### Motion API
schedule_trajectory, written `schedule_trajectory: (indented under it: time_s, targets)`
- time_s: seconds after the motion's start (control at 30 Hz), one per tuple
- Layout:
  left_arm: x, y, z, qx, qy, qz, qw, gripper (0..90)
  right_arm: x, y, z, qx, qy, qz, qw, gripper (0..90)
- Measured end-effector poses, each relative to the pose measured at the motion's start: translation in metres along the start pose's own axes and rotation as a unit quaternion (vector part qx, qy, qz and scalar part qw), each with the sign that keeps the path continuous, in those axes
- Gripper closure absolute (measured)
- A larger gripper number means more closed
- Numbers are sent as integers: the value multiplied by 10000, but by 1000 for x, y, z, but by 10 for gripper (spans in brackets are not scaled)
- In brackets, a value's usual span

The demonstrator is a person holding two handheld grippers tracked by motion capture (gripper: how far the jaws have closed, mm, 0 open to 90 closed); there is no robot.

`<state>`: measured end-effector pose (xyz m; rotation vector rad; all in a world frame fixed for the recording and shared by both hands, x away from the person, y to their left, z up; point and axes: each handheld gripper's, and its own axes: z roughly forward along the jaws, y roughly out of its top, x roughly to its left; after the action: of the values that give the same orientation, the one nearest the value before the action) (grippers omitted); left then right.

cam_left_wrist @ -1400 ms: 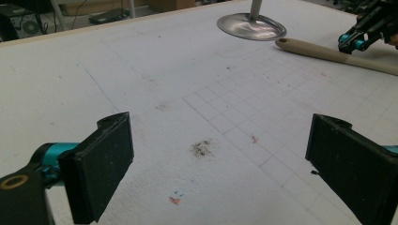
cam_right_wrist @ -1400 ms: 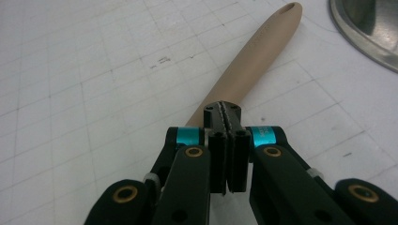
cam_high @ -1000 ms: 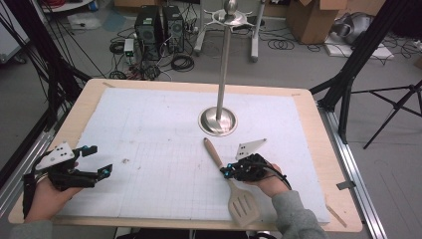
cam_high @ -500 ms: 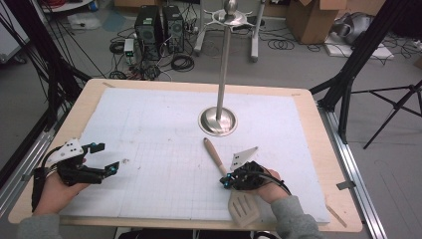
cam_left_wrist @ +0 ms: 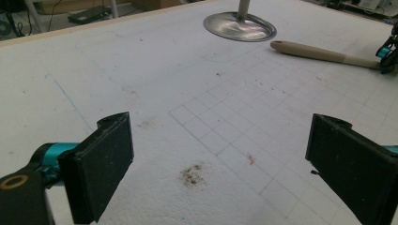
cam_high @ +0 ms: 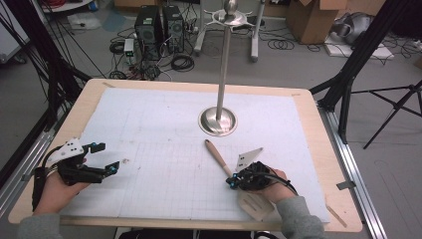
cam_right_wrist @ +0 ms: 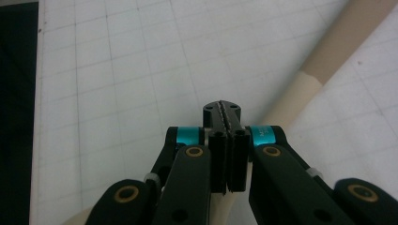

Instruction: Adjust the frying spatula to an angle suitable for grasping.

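Bare gridded worktop [cam_high: 164, 129] stretches wide ahead of the left hand-held gripper [cam_high: 102, 160], whose jaws stand wide apart and hold nothing. The right hand-held gripper [cam_high: 233, 182] sits near the worktop's front edge, jaws pressed together (nothing visibly clamped between them), directly above the wooden spatula [cam_high: 219, 155], whose handle runs ahead of it toward the metal stand [cam_high: 218, 121].

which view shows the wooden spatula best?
High view: the whole spatula lies on the mat, right tongs over its handle. Left gripper view catches just the handle; right gripper view, a close handle stretch under shut tongs.
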<state>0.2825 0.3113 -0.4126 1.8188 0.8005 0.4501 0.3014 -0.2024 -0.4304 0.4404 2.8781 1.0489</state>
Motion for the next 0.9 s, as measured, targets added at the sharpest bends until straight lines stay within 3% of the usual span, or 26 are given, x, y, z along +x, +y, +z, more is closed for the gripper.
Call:
schedule_trajectory:
  time_s: [0.3,0.47,0.53,0.57,0.63,0.87,0.9]
  targets:
    - [0,0,0,-3,4,-3,10000,83,-10,-22,-19,19,-1,99,9999,900]
    - [-1,0,0,19,14,2,10000,83,-10,-20,-19,-5,-57,75,10000,900]
    - [0,0,0,11,13,11,10000,83,-10,-16,-24,-300,-132,129,9994,900]
    - [0,0,0,11,12,8,10000,83,-11,-9,-30,-575,-294,249,9976,900]
    - [0,0,-1,26,26,-1,10000,83,-11,1,-32,-668,-532,297,9959,900]
    - [0,-2,-5,-18,70,-41,10000,83,-10,27,-15,-549,-832,381,9943,900]
    - [1,-3,-7,-13,95,-48,9999,83,-13,31,-10,-484,-960,463,9931,900]
